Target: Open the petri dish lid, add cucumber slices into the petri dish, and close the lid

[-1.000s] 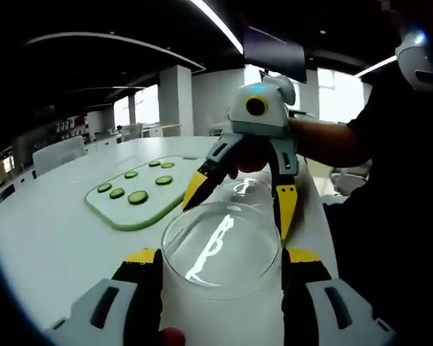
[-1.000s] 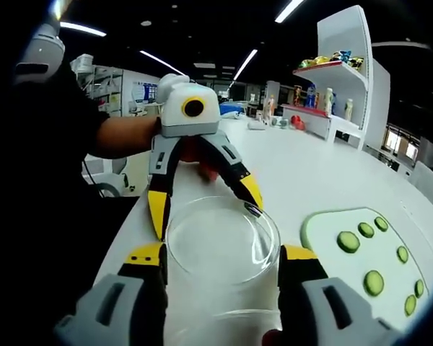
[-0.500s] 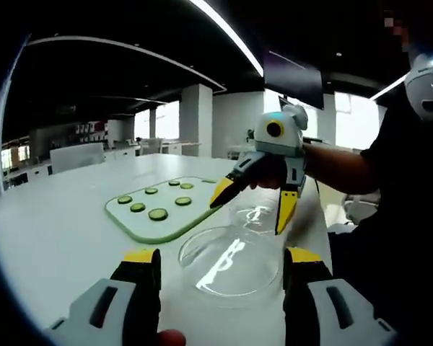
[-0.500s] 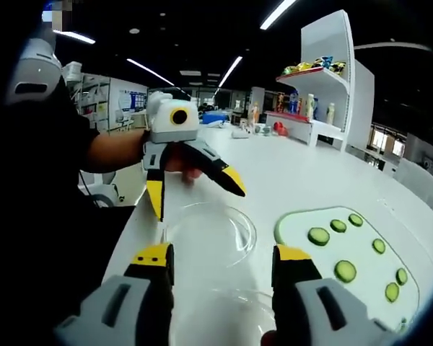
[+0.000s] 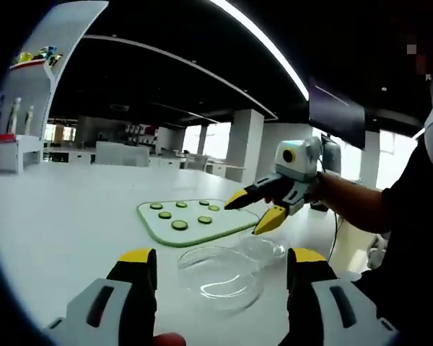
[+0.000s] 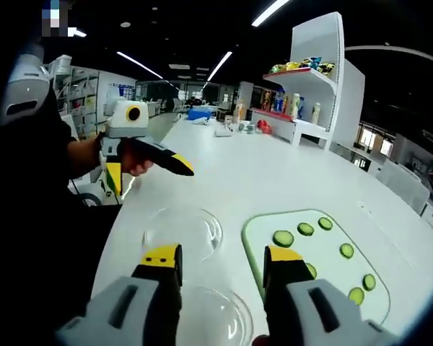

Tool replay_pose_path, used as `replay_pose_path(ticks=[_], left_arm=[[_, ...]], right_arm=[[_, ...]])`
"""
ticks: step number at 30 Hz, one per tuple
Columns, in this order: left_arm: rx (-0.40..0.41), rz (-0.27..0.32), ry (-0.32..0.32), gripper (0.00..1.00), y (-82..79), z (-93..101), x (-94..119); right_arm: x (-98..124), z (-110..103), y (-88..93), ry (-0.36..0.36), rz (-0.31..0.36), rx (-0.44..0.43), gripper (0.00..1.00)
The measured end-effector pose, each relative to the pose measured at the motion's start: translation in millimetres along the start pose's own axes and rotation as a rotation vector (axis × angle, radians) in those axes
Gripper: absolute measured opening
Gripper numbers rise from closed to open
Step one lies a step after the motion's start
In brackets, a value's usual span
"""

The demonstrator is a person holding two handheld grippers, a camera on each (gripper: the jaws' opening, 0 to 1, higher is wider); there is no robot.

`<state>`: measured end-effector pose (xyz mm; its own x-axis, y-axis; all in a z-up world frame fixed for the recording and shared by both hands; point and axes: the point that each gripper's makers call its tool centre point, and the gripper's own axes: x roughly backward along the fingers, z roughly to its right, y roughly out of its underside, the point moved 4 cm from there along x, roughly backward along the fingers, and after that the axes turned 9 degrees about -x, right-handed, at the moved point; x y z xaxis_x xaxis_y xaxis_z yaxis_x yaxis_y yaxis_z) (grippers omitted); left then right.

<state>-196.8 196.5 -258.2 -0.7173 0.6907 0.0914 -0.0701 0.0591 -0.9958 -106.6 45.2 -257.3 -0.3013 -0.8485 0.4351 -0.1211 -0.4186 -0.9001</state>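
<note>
Two clear glass pieces of the petri dish lie apart on the white table. In the left gripper view the nearer piece sits low in the centre between that view's own jaws, and the second piece lies just behind it to the right, touching or overlapping its rim. I cannot tell which is the lid and which the base. Both look empty and show ceiling-light reflections.

In the right gripper view one glass piece lies left of centre and the other sits at the bottom edge between the jaws.

A pale green cutting board lies at the centre of the left gripper view carrying six cucumber slices. In the right gripper view the board fills the lower right, and seven slices can be counted, one partly hidden behind a jaw.

The left gripper has its jaws spread wide with nothing between them; it also appears at the upper left of the right gripper view, empty and gaping. The right gripper is likewise wide apart and empty, seen from outside at the centre right of the left gripper view, above the board's edge.

The right gripper view alone shows a white shelf with coloured items at the upper right.
</note>
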Motion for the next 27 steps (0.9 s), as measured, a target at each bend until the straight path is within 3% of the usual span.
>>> replay_pose_path(ticks=[3,4,10,19,27], left_arm=[[0.023,0.006,-0.005,0.72,0.4,6.0,4.0],[0.029,0.007,-0.004,0.72,0.9,7.4,5.8],[0.039,0.028,-0.007,0.71,-4.7,9.1,14.5],[-0.015,-0.002,-0.014,0.71,-3.1,9.5,19.3],[-0.045,-0.031,0.004,0.71,1.5,15.7,18.8]], right_arm=[[-0.5,15.5,-1.6,0.021,-0.014,-0.007,0.43],[1.3,8.8,0.3,0.025,-0.018,-0.007,0.43],[-0.4,21.1,-7.1,0.040,-0.041,0.006,0.43],[-15.3,57.2,-19.7,0.054,-0.115,0.010,0.41],[-33.8,93.5,-19.8,0.085,-0.189,-0.021,0.40]])
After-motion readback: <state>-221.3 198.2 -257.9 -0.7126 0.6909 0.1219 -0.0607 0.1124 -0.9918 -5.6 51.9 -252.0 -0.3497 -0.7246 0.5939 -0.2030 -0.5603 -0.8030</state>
